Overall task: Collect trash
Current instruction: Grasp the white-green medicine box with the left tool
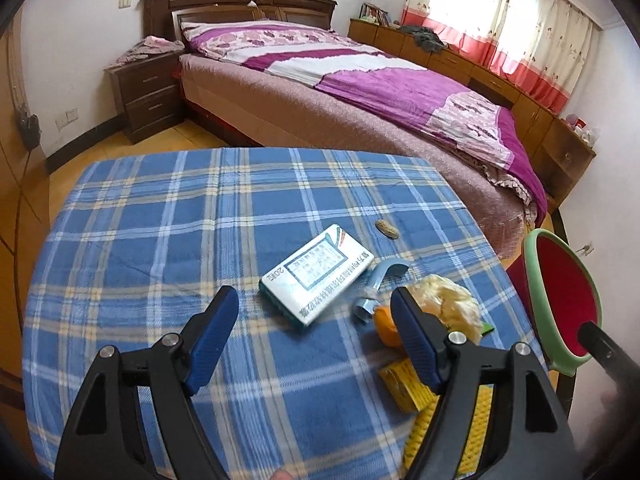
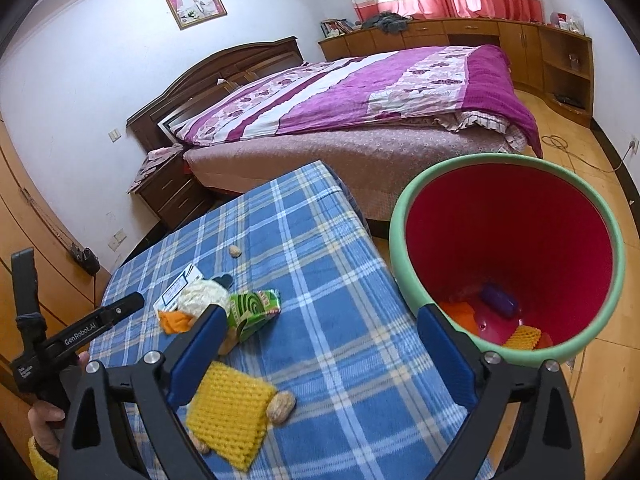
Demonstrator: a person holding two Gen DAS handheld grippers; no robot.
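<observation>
Bedroom tabletop (image 1: 160, 216) in blue plaid, strewn with trash, bed behind.
From left we see our left tool (image 1: 316, 312) gaping empty above a white box (image 1: 316, 274), then orange peel (image 2: 174, 322), a green packet (image 2: 254, 312) and yellow foam net (image 2: 230, 412); our right tool (image 2: 320, 344) spreads empty beside the red bin (image 2: 400, 256), trash already inside.
</observation>
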